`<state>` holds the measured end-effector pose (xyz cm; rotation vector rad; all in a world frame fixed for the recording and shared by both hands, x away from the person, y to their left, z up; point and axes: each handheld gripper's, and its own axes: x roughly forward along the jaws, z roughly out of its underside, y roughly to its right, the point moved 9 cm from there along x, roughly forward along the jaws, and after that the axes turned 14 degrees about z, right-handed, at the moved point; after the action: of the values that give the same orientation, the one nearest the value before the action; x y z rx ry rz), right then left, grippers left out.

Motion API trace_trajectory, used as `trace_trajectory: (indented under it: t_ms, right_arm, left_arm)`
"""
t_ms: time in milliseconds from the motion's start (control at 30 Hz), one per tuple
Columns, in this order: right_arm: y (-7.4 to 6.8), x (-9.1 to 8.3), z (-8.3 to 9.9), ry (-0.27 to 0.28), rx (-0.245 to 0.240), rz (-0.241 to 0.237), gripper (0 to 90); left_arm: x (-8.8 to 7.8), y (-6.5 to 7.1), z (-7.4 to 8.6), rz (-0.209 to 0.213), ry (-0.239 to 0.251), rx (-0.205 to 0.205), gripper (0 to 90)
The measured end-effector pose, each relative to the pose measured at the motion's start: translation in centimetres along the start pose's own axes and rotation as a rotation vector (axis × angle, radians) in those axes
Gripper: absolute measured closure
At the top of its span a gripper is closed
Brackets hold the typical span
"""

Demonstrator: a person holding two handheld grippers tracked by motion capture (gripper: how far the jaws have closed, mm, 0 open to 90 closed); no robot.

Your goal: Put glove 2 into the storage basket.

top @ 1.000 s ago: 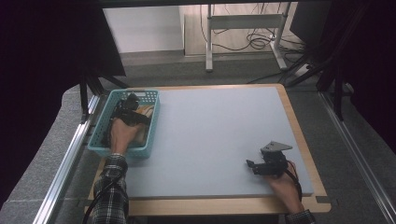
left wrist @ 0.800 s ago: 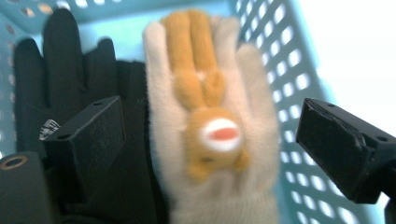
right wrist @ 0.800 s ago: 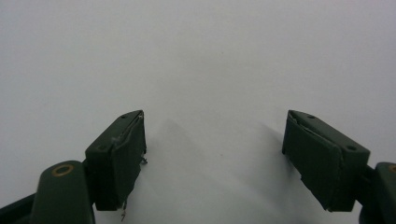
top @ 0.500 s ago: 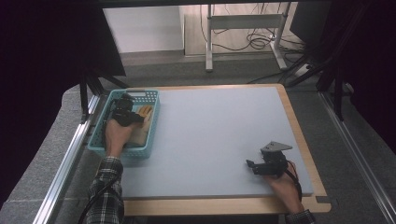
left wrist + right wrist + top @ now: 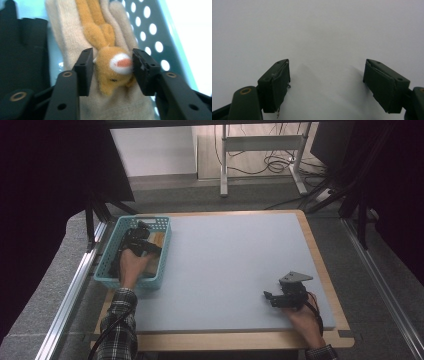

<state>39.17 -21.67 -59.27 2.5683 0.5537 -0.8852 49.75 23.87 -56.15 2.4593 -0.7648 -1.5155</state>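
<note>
Two black pads of the left hand-held gripper point(image 5: 112, 72) have just been closing, and in the left gripper view they are now seen pressed against either side of the orange plush animal head point(image 5: 115, 68) sewn onto a beige knitted glove point(image 5: 75, 37). One second ago the jaws stood wide over the basket; now the plush is pinched between them, so a grasp is judged to have been made. The glove is still lying flat on the bottom of the turquoise basket point(image 5: 109, 265), with a black glove point(image 5: 22, 50) just beside it, and no lift is yet seen. Pulling upward by the plush head alone is judged to be the next move, with some risk that the soft stuffing slips out or that the black glove is dragged along.

Nearer the person, the right hand-held gripper point(image 5: 272, 298) is held low over the grey tabletop point(image 5: 230, 265), well apart from the basket; in the right gripper view its jaws are seen standing wide apart with nothing between them. Its place is unchanged from the earlier pictures, so it is judged to be waiting.

At the far left of the tabletop, the basket has not been shifted.
</note>
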Motion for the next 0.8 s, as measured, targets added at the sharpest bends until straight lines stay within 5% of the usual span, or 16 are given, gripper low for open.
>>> trace_trajectory:
  t_ms: [300,600,800]
  right_arm:
    - [0.0,0.0,0.0,0.000,0.000,0.000,21.0]
    - [0.0,0.0,0.0,0.000,0.000,0.000,21.0]
    - [0.0,0.0,0.0,0.000,-0.001,0.000,21.0]
  left_arm:
    - [-1.8,-0.2,-0.6,-0.023,0.096,0.047,21.7]
    - [-4.0,0.1,-0.9,-0.002,0.196,0.070,9.3]
    - [-4.7,1.1,-0.5,0.039,0.219,0.099,5.4]
